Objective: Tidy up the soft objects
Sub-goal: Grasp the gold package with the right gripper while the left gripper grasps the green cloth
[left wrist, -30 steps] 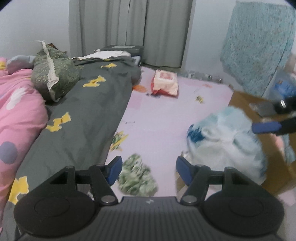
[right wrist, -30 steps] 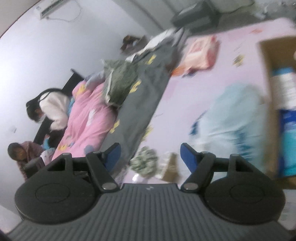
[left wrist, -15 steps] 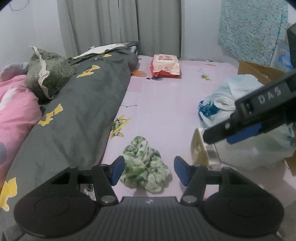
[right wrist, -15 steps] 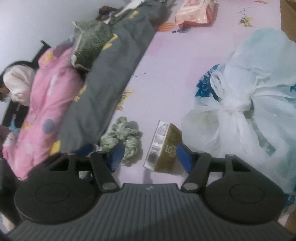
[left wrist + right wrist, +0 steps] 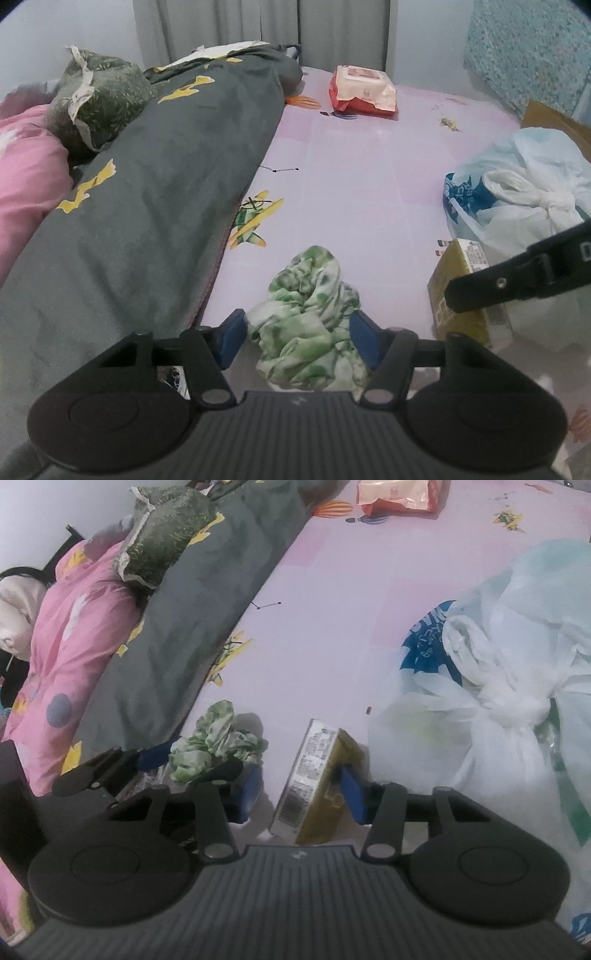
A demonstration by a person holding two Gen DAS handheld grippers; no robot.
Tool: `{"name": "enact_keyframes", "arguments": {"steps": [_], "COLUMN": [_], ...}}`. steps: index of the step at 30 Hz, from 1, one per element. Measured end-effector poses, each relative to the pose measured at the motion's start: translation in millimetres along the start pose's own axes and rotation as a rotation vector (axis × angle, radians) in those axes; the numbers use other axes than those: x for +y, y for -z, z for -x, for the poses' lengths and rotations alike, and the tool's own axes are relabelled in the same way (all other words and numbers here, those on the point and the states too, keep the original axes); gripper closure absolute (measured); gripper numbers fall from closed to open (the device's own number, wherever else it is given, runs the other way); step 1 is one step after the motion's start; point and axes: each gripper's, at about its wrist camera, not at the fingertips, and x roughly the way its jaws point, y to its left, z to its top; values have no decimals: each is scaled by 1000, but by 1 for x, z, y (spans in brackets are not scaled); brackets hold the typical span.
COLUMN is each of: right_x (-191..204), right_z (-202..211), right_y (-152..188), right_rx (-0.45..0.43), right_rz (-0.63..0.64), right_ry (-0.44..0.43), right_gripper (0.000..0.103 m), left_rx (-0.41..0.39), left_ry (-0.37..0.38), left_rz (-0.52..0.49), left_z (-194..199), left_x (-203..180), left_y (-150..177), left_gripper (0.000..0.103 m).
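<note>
A crumpled green-and-white cloth (image 5: pixel 310 325) lies on the pink sheet (image 5: pixel 351 177) beside the grey blanket. My left gripper (image 5: pixel 299 341) is open with its blue pads on either side of the cloth; the pads look close to it but not pressed in. The cloth also shows in the right wrist view (image 5: pixel 214 744), with the left gripper (image 5: pixel 195 764) around it. My right gripper (image 5: pixel 303 794) is open around a yellow-green carton (image 5: pixel 314 786) lying on the sheet. One right finger (image 5: pixel 517 280) crosses the left wrist view above the carton (image 5: pixel 461 288).
A knotted white and blue plastic bag (image 5: pixel 498 686) lies right of the carton. A long grey blanket (image 5: pixel 147 206), a pink quilt (image 5: pixel 62 646) and a green pillow (image 5: pixel 99 99) lie at left. A wet-wipes pack (image 5: pixel 362 90) sits far back. A cardboard box (image 5: pixel 554 118) stands at right.
Both grippers have moved forward and down. The left now brackets the cloth, the right now brackets the carton. Neither has shut.
</note>
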Motion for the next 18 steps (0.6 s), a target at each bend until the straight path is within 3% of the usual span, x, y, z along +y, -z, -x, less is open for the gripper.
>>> {"name": "enact_keyframes", "arguments": {"steps": [3,9,18], "right_x": [0,2,7], "right_z": [-2,-2,6], "right_y": [0,0,-2], "right_rx": [5,-3,-45], "right_rz": [4,2,-2], "right_ry": [10,28,9], "right_gripper": [71,76,77], "left_rx": [-8,-7,-46], "left_ry": [-1,-29,-3], "left_rz": [-5,-7,23], "left_z": [2,3,15], "left_x": [-3,-2,4], "left_y": [2,1,-2], "left_gripper": [52,77,85]}}
